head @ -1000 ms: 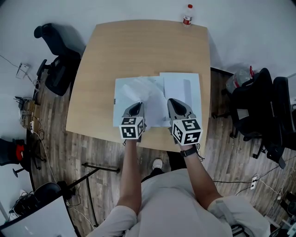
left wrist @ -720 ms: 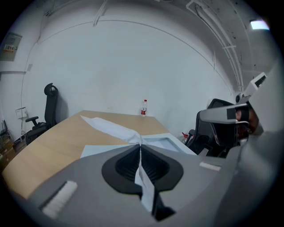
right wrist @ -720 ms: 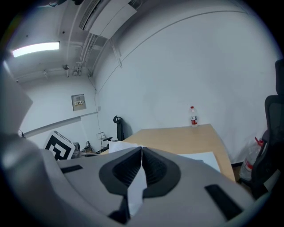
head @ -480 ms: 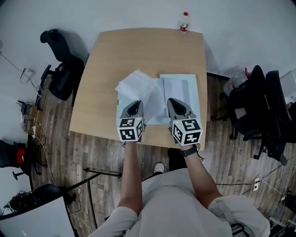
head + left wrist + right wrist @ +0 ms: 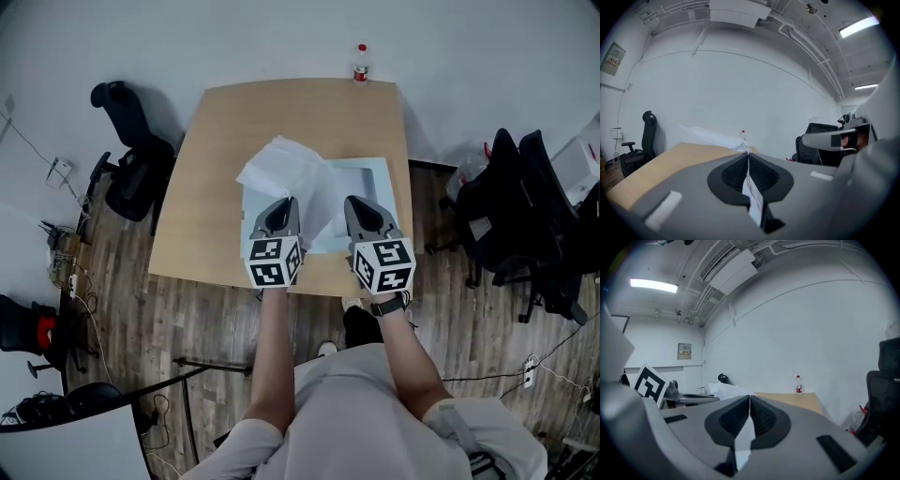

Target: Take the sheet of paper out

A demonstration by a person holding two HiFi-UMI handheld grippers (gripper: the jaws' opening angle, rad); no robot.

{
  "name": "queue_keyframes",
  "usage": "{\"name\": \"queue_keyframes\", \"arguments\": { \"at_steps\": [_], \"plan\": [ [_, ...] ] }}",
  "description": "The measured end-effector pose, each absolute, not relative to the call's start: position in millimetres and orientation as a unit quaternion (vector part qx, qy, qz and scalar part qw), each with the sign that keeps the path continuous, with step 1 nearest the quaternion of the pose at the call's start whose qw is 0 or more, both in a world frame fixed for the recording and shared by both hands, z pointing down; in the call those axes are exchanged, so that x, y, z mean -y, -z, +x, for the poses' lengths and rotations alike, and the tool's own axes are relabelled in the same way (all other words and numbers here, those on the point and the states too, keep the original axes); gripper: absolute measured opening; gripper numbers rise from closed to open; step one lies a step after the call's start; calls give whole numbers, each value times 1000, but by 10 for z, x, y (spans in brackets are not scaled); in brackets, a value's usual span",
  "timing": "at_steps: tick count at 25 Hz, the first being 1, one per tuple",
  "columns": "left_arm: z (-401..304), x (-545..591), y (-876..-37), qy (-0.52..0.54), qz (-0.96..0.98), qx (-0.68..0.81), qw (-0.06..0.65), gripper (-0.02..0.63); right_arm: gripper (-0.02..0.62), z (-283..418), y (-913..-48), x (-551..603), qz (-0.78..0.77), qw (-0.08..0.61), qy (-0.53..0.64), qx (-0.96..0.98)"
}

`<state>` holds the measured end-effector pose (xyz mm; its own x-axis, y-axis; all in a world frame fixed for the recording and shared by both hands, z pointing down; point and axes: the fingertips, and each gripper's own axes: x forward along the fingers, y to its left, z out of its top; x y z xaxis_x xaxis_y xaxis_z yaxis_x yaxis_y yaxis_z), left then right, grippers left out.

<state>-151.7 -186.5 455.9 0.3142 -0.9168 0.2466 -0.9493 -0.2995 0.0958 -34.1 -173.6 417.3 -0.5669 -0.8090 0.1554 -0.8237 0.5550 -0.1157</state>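
Note:
A white sheet of paper [image 5: 281, 169] billows up over the wooden table [image 5: 211, 216], and its near edge is pinched in my left gripper [image 5: 280, 206], which is shut on it. In the left gripper view the sheet [image 5: 712, 137] runs ahead from the closed left gripper [image 5: 748, 153]. A pale blue plastic sleeve [image 5: 366, 183] lies to the right of the paper. My right gripper [image 5: 360, 203] is shut on the sleeve's near edge, and a thin pale strip [image 5: 746, 434] shows between the closed jaws of the right gripper [image 5: 750, 397]. Both grippers hang side by side above the table's near edge.
A water bottle [image 5: 361, 64] stands at the table's far edge. A black office chair [image 5: 131, 164] sits left of the table, and more black chairs [image 5: 511, 202] stand to the right. Cables and gear lie on the wooden floor at left.
Both grippers have risen, staying shut. The white paper has lifted off the table and bulged up toward the far left, while the sleeve's near edge came up with the right gripper.

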Motion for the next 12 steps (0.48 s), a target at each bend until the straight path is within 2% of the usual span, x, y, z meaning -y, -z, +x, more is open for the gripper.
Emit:
{"name": "queue_keyframes", "arguments": {
  "at_steps": [12],
  "plan": [
    [-1437, 1542, -3944, -43, 815, 574, 59, 11, 12, -211, -3748, 1511, 488, 16, -46, 871]
  ]
}}
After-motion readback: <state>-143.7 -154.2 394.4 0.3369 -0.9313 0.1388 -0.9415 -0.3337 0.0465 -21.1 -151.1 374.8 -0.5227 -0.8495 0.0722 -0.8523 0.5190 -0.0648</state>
